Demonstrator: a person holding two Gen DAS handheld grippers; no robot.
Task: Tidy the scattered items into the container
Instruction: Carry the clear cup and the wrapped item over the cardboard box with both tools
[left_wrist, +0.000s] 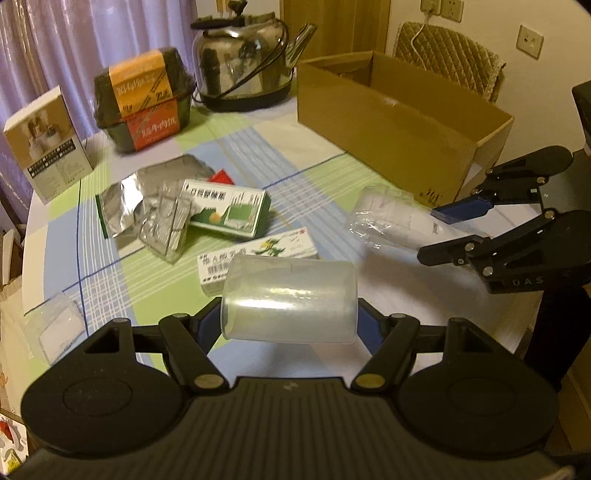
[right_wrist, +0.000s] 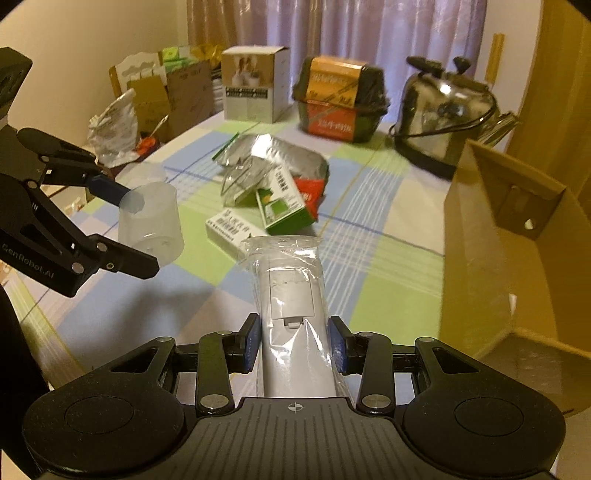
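Two grippers: both are loaded and held above the table.
Left gripper (left_wrist: 290, 325): jaws spread wide and clamped on a translucent plastic cup (left_wrist: 290, 302), which lies sideways between the blue pads.
Right gripper (right_wrist: 294, 341): jaws drawn narrow onto a white remote control in a clear plastic sleeve (right_wrist: 291, 295), which points forward along the fingers.
Container: an open cardboard box (left_wrist: 399, 122) on the far right part of the table, near the right gripper; nothing shows inside it from these views.
Scattered items: two medicine boxes, one green and white (left_wrist: 227, 212) and one white (left_wrist: 258, 262), a silver foil pouch (left_wrist: 147, 192) and a clear blister pack (left_wrist: 168, 229), all lying close together mid-table.
Far edge: a white carton (left_wrist: 48, 147), a black instant-meal tub (left_wrist: 146, 99) and a steel kettle (left_wrist: 245, 59).
Surface: a checked tablecloth (left_wrist: 314, 162).
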